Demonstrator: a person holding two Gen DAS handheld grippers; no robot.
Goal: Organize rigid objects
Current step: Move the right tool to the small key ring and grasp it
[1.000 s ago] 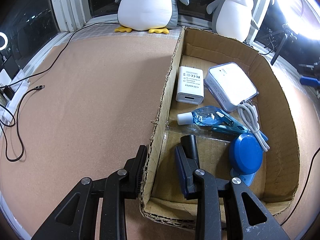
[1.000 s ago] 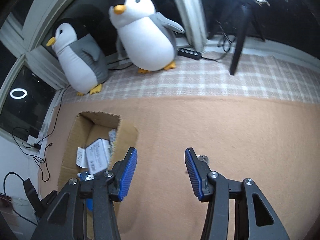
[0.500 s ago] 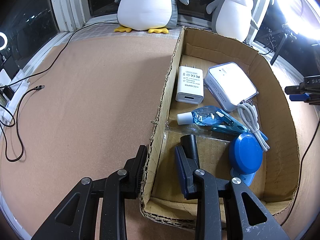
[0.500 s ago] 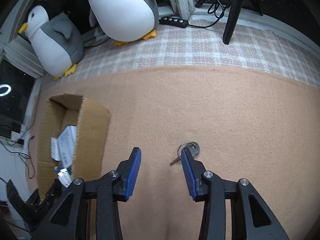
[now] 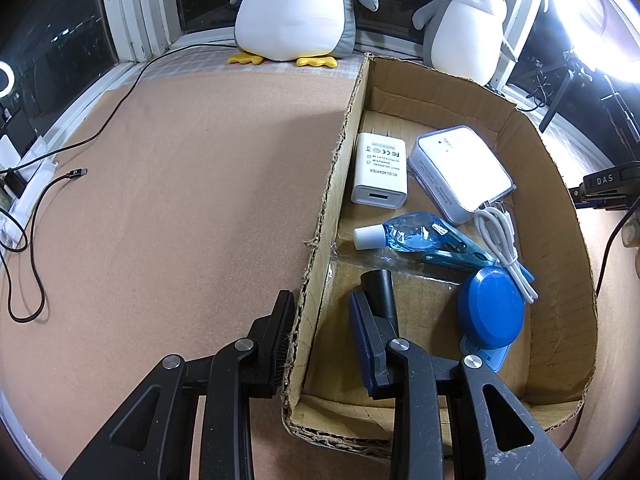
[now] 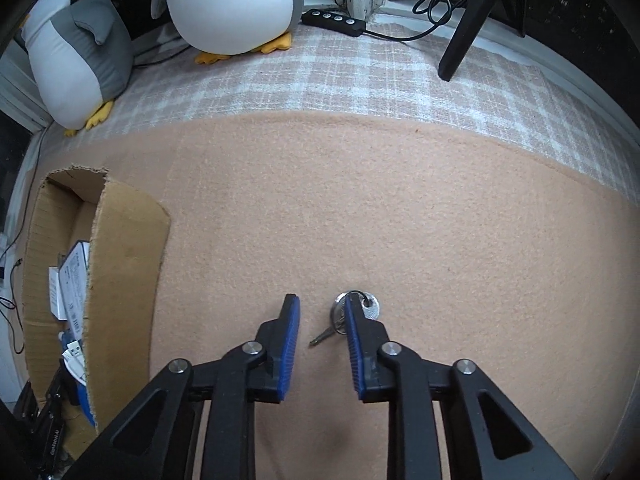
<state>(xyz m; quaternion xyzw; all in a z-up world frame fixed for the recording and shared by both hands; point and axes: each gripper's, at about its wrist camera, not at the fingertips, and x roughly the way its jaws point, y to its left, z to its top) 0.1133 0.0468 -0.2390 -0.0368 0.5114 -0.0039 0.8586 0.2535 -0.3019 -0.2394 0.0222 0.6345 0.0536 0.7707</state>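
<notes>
On the mat right of the box, keys lie flat under the right gripper, jaws apart and empty: light, stiff, slippery metal, probably best pinched at the ring; left gripper straddles the box wall, unclosed.

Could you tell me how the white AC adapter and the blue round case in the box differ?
The AC adapter is white, rectangular and printed with text; the blue round case is a plain disc. The adapter lies by the box's left wall, the case nearer the right wall. Both lie flat inside.
</notes>
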